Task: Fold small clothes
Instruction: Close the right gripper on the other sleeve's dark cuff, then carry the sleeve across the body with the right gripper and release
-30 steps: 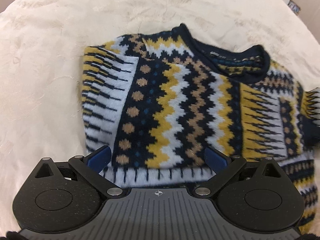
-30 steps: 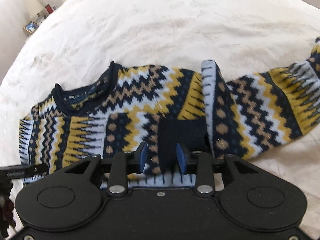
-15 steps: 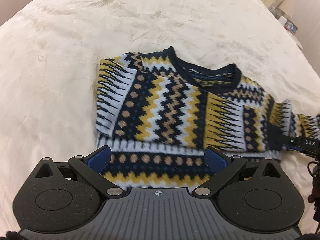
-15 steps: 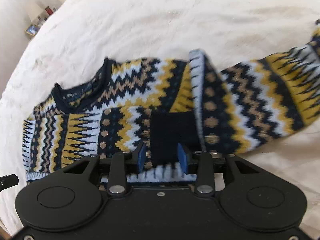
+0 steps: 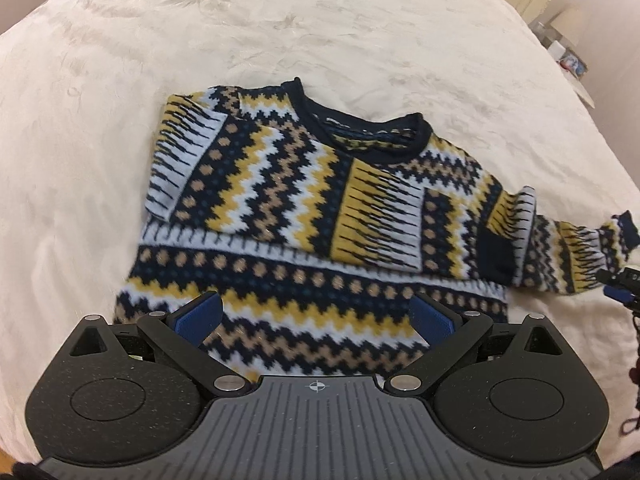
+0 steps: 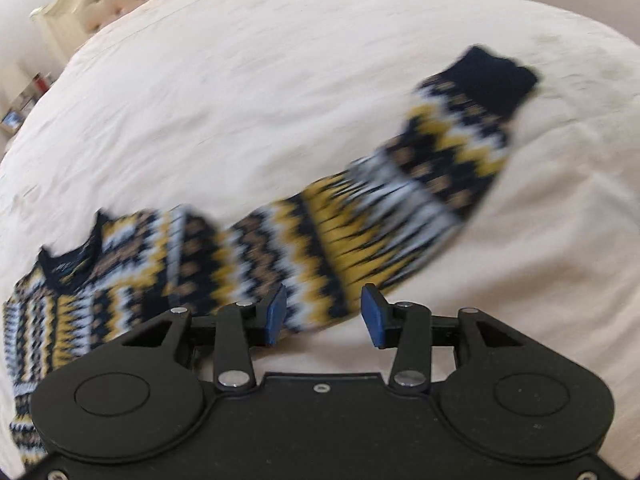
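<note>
We are looking at the sweater (image 5: 320, 216), which is lying flat on the cream bed (image 5: 280, 24) with its navy collar (image 5: 360, 136) on the far side from us and its hem on the near side. One sleeve is already lying folded across the chest; the other sleeve (image 6: 400, 200) is stretching away from the body, out over the bare bed, with its navy cuff (image 6: 496, 80) at the far tip. That sleeve's long axis is running from the shoulder, beside the collar, outward and away from the body, so folding it, as we are judging the next step, means carrying the cuff back toward the collar side.

The right claw (image 6: 323, 312) is hanging over the sleeve's inner part, near the shoulder rather than the cuff, and its jaws, which have just been opening, are standing moderately apart with only the sleeve's near edge seen between them and nothing pinched. The cuff is lying well beyond it, farther from the collar, so we are reckoning this hand is the nearer one for the reach along the sleeve.

The left claw (image 5: 316, 314) is hovering over the hem, well apart from the outstretched sleeve, its jaws spread wide and holding nothing
</note>
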